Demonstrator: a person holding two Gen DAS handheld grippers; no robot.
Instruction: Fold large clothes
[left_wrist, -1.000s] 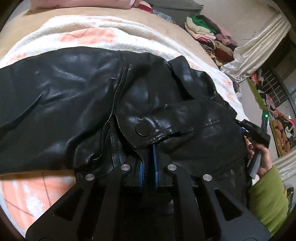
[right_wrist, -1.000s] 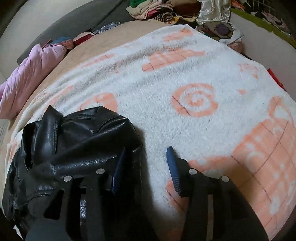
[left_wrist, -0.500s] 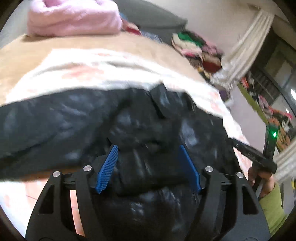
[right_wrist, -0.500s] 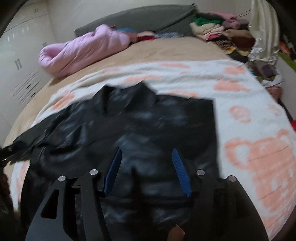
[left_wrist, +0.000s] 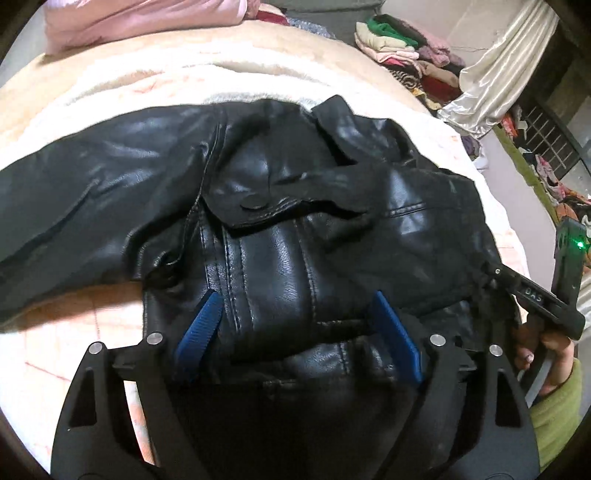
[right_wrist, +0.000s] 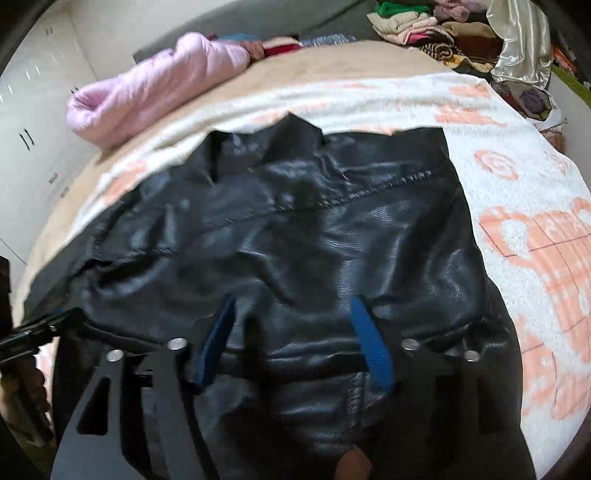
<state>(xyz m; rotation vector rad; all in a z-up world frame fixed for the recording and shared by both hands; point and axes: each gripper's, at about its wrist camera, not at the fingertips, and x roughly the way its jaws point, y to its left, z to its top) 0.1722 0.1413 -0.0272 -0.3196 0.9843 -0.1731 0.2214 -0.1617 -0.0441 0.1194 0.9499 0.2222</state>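
left gripper (left_wrist: 295, 325): jaws just opening, wide | right gripper (right_wrist: 295, 343): jaws just opening, wide

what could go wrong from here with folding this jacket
1. The left tongs and right tongs have just opened over the black jacket, its leather lying slack between the pads; closing now might pinch a stray bunch.
2. One sleeve sprawls sideways, so the fold could end up lopsided.
3. The fluffy blanket might drag along.

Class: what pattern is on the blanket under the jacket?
Blanket: white with orange shapes, clearest in right wrist view.
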